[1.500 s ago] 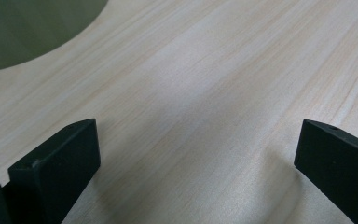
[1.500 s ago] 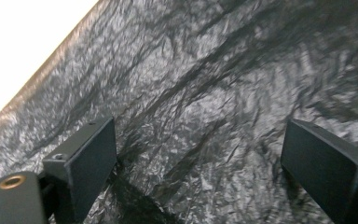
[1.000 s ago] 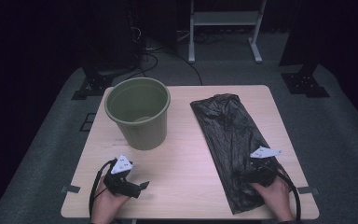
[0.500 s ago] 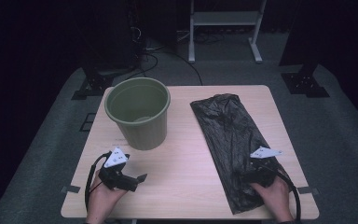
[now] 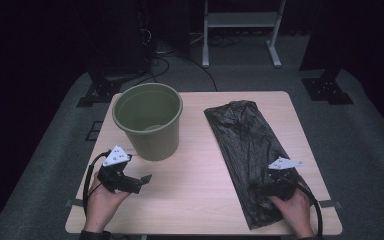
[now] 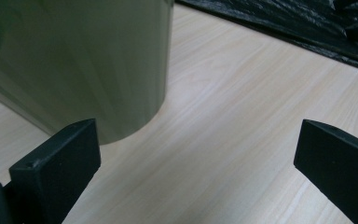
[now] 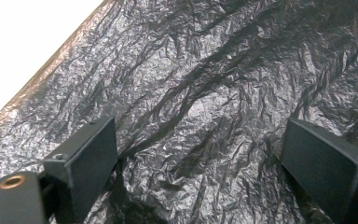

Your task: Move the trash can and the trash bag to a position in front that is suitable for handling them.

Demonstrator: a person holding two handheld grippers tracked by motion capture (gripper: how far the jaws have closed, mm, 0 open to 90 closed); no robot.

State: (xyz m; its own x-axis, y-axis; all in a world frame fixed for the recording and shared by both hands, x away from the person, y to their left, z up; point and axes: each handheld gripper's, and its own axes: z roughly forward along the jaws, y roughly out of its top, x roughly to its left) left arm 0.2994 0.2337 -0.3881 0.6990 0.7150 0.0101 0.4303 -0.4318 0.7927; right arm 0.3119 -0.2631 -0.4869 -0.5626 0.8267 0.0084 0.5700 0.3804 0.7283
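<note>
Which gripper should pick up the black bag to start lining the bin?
Right. The right gripper is over the near end of the black bag, jaws open above the plastic. The left gripper is open over bare table beside the green bin.

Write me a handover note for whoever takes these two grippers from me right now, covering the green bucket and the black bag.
Left gripper: open, holding nothing, low over the bare wooden table near the green bucket.
Right gripper: open, jaws spread over the near end of the black trash bag, not yet closed on it.
Bucket stands upright at the table's left; its inside looks unlined. Bag lies flat and crumpled along the right side, apart from the bucket.
Done: both grippers in place.
Left, probably: grip the bag, open it, line the bucket.
</note>
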